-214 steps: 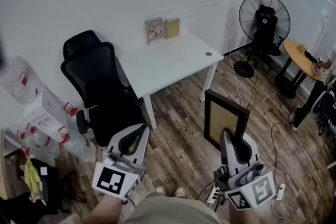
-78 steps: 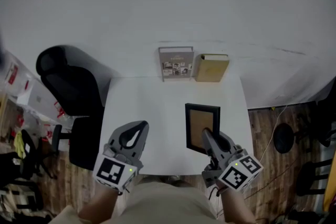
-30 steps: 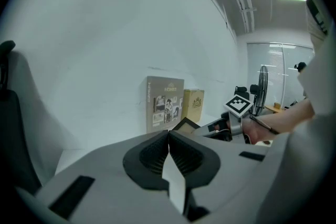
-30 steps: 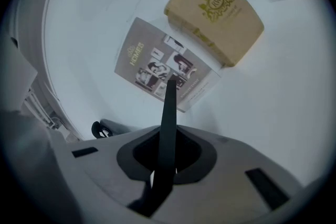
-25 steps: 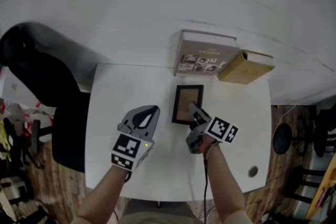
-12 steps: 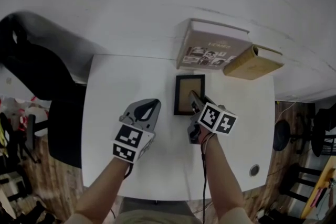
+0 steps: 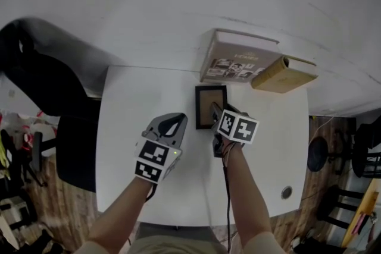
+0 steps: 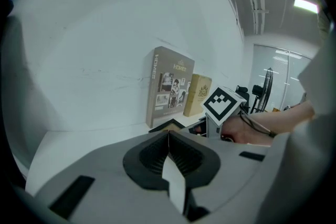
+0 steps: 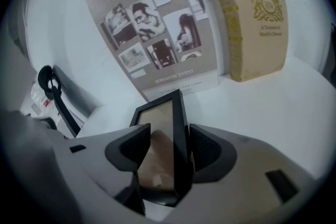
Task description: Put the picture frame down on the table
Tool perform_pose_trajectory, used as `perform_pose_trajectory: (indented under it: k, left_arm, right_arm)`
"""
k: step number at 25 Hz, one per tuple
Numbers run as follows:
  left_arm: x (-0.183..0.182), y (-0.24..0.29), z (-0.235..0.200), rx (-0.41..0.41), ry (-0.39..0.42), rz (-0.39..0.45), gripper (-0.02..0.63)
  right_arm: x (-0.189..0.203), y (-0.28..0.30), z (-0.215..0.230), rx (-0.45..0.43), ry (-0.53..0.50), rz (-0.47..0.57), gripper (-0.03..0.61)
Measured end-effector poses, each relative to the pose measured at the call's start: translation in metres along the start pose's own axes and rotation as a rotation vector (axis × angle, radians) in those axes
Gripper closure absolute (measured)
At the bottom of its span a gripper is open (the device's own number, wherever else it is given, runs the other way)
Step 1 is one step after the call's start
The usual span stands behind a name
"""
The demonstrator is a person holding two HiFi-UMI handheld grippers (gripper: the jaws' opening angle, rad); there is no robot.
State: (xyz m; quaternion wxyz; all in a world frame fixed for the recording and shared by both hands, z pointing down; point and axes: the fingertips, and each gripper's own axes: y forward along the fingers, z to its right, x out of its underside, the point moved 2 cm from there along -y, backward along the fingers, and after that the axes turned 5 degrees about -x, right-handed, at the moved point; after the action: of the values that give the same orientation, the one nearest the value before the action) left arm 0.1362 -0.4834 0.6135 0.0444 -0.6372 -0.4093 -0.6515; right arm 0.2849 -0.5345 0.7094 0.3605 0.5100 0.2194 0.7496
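R hand-held gripper [image 9: 165, 153] clamped on picture frame [image 9: 161, 123], pinching front and back at its near end; frame tilted. It sits low over white worktop [image 7: 137, 98], just in front of grey book [image 7: 238, 62]; contact w/ surface unclear. L hand-held gripper [image 8: 169, 139]: jaws together, empty. Judgement: frame light, stiff, glass fragile, rail prob. slick. Grip the rail, lower gently.

The left tongs [image 7: 175, 121] hover with jaws pressed together, while the right tongs [image 7: 215, 110] clamp the picture frame [image 7: 205, 99].
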Motion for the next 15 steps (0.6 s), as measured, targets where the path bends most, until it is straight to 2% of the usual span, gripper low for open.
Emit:
perform_pose_trajectory:
  k: [4, 8, 12, 15]
  left_arm:
    - [-0.006, -0.004, 0.002, 0.019, 0.006, 0.005, 0.592]
    - [-0.015, -0.012, -0.004, 0.008, 0.003, 0.021, 0.592]
    - [-0.035, -0.029, -0.006, -0.001, 0.013, 0.061, 0.592]
    - [-0.048, -0.046, -0.004, -0.006, 0.011, 0.074, 0.592]
  right_arm:
    - [0.003, -0.002, -0.006, 0.005, -0.115, -0.055, 0.334]
    - [-0.003, -0.02, -0.015, -0.004, -0.136, -0.036, 0.337]
    - [-0.021, -0.055, -0.036, -0.064, -0.159, 0.002, 0.373]
    - [-0.044, -0.091, -0.054, -0.108, -0.176, 0.077, 0.431]
